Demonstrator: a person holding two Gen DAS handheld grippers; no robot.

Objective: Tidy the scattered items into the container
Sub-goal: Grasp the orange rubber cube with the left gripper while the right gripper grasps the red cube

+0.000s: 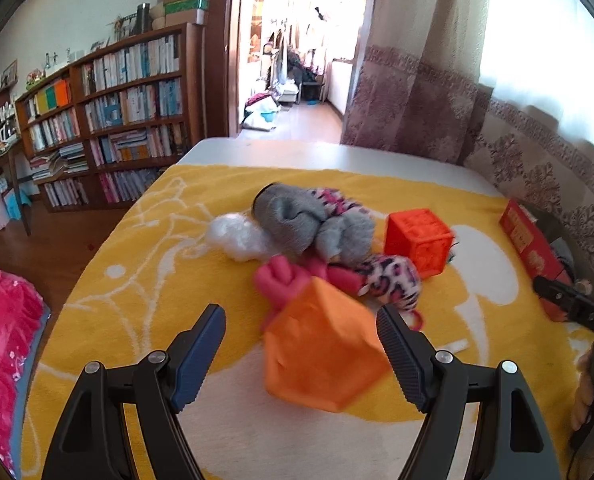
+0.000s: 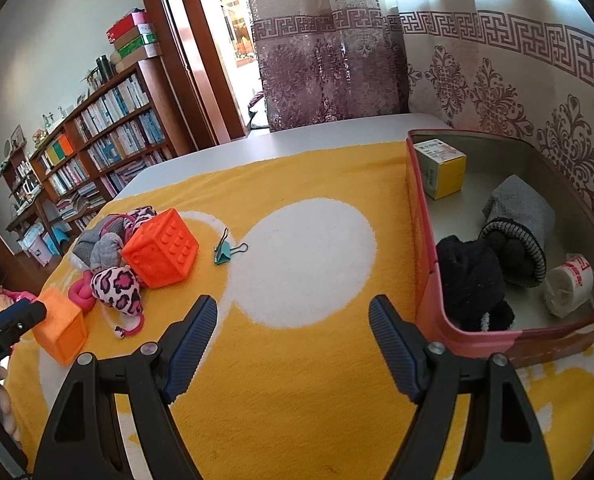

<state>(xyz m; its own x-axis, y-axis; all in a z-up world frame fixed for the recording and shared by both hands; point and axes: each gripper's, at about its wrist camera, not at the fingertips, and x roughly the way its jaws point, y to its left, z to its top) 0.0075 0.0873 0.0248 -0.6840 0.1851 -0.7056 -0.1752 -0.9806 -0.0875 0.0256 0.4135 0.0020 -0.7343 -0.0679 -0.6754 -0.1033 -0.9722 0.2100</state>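
My tin (image 2: 421, 240) at the right already holds socks, a small box and a paper roll. Left out: two orange blocks, the sock heap (image 1: 309, 224) and a clip (image 2: 227, 249). My left tongs (image 1: 301, 344) gape around the near block (image 1: 321, 356); my right tongs (image 2: 293, 332) gape, empty, over bare blanket beside the tin's wall.

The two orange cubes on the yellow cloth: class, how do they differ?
The pale orange cube has plain, smooth faces; the red-orange cube has raised studs. The pale cube lies nearest the left gripper, apart from the sock pile; the red-orange one rests against it. Both stay outside the container.
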